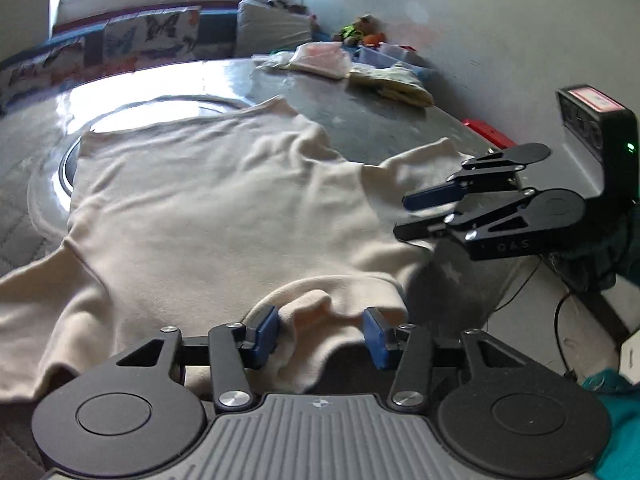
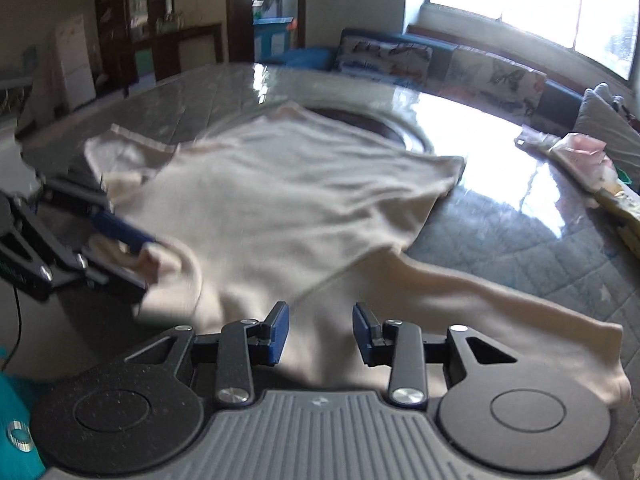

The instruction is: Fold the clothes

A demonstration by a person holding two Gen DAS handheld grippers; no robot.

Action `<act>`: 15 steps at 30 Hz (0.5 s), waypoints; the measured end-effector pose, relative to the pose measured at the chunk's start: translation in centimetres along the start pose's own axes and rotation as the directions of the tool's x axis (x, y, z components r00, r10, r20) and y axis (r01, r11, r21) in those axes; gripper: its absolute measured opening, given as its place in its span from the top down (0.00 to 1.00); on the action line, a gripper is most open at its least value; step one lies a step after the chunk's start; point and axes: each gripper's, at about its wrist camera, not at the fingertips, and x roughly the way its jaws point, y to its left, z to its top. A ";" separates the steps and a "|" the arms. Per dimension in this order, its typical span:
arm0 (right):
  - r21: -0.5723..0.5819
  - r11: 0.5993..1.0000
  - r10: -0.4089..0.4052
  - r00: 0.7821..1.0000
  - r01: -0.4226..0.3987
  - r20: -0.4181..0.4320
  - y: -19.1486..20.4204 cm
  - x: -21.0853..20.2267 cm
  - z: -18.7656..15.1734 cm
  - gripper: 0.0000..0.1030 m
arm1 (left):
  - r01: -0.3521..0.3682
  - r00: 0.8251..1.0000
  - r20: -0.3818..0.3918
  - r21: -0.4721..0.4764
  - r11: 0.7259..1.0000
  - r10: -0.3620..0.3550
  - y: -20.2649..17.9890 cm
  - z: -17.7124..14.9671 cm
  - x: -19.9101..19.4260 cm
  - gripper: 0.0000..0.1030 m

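While the cream long-sleeved shirt [image 1: 208,208] is spread flat across the glossy grey table [image 1: 380,132], with one sleeve trailing toward 4 o'clock in the right wrist view, both tools are poised at its near edge. The left gripper [image 1: 325,330] is seen parted wide, a raised ridge of collar fabric sitting between its blue pads [image 1: 267,330] without being pinched. The right gripper [image 2: 320,330] is likewise held apart, at the shoulder seam, with cloth beneath it and nothing clamped. A miss is judged the main risk: if the jaws are closed too high, only the top layer would be caught, and the fold would drag unevenly. The slick tabletop may also let the whole garment slide toward the folded clothes [image 1: 360,68] at 1 o'clock.
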 end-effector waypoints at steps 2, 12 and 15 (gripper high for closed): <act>-0.030 1.000 -0.007 1.000 0.007 -0.022 0.3 -0.1 -0.4 0.66 | 0.016 1.000 -0.002 0.014 1.000 -0.016 -0.1 -0.1 -0.3 0.52; -0.017 1.000 0.014 0.999 -0.013 0.053 0.0 0.1 3.1 0.66 | 0.034 0.999 0.029 0.002 0.999 -0.034 2.0 2.1 -1.9 0.51; 0.032 0.999 -0.014 0.999 0.012 0.051 -2.4 1.3 5.0 0.66 | -0.042 0.997 0.064 -0.025 0.999 0.044 4.0 4.3 -2.2 0.50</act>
